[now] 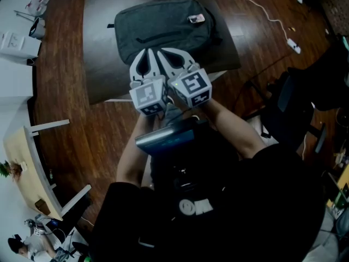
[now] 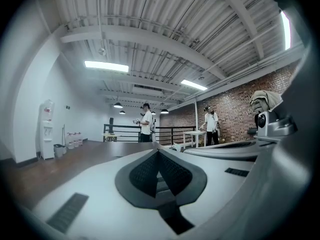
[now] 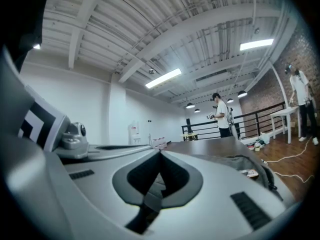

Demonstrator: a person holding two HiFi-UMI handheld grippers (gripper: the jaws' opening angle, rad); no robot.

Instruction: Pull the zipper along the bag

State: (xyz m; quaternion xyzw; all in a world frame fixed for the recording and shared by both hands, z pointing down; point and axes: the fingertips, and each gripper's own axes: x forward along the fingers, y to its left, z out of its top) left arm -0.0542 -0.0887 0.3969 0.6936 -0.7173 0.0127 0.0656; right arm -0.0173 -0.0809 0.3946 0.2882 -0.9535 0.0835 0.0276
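Left gripper and right gripper hover before the bag, fingers pressed together.

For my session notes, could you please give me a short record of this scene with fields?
Bag: dark grey, lying flat on table
Tag: small, light, near bag's far right corner
Left gripper: shut, empty
Right gripper: shut, empty
Placement: grippers side by side at bag's near edge
Hold: neither grips the bag
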